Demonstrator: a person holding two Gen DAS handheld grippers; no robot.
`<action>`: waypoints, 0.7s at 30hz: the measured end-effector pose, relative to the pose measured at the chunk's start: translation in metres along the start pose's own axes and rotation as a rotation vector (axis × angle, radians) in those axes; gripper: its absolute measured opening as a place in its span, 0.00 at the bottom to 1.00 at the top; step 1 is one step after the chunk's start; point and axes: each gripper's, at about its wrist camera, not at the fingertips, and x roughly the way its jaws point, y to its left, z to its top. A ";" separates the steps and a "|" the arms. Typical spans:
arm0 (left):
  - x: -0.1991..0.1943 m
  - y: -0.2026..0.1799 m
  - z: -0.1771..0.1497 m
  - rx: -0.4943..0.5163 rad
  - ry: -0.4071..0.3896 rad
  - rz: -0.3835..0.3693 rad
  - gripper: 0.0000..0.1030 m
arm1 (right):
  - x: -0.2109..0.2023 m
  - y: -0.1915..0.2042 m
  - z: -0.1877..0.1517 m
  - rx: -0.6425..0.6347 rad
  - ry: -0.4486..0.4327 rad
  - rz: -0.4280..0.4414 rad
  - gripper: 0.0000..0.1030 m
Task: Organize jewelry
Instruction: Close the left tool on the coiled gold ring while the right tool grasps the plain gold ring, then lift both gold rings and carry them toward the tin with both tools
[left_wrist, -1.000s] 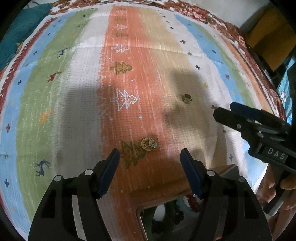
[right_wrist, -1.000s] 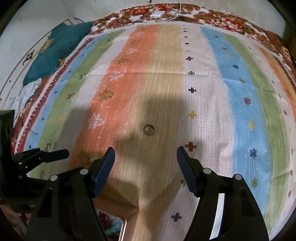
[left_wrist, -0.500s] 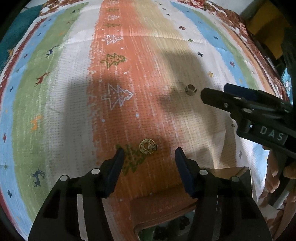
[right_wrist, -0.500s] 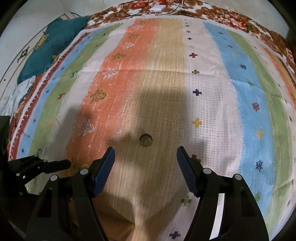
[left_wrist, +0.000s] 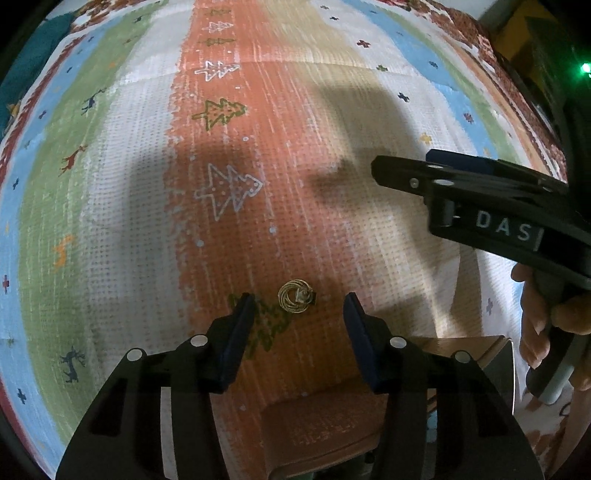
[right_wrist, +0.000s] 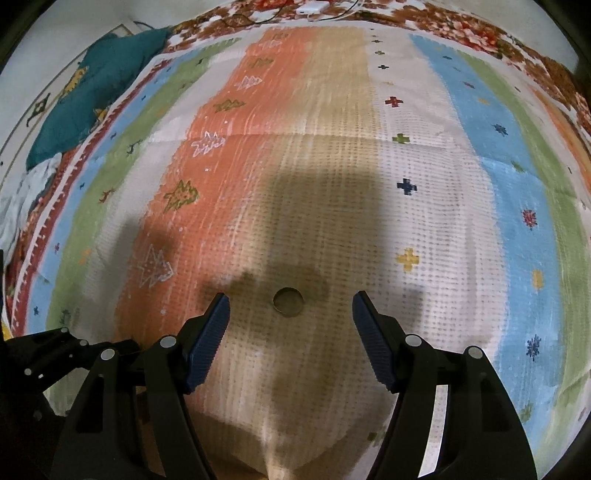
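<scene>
A gold wire ring with a small stone (left_wrist: 296, 301) lies on the orange stripe of the striped cloth. My left gripper (left_wrist: 299, 304) is open, its blue-padded fingertips on either side of this ring, close above the cloth. A plain dark band ring (right_wrist: 288, 301) lies on the tan stripe. My right gripper (right_wrist: 290, 308) is open and straddles that band, low over the cloth. The right gripper also shows in the left wrist view (left_wrist: 480, 199), where it hides the band. An open wooden jewelry box (left_wrist: 332, 432) sits just under the left gripper.
The striped cloth (right_wrist: 480, 184) covers a bed and spreads wide ahead. A teal pillow (right_wrist: 92, 99) lies at the far left. A white charger and cable (right_wrist: 314, 7) lie at the far edge. The left gripper's body shows at the lower left of the right wrist view (right_wrist: 55, 362).
Both grippers have moved forward and down. The gold ring now lies between the left fingertips and the dark band between the right fingertips. Both stay open.
</scene>
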 end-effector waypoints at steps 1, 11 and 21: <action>0.002 -0.003 0.002 0.001 0.000 0.001 0.46 | 0.001 -0.001 0.000 0.000 0.001 -0.005 0.65; 0.008 -0.004 0.005 0.001 0.004 0.025 0.31 | 0.016 -0.004 0.004 0.005 0.028 -0.026 0.49; 0.011 0.000 0.010 0.002 0.001 0.024 0.17 | 0.019 0.000 0.003 -0.023 0.034 -0.044 0.20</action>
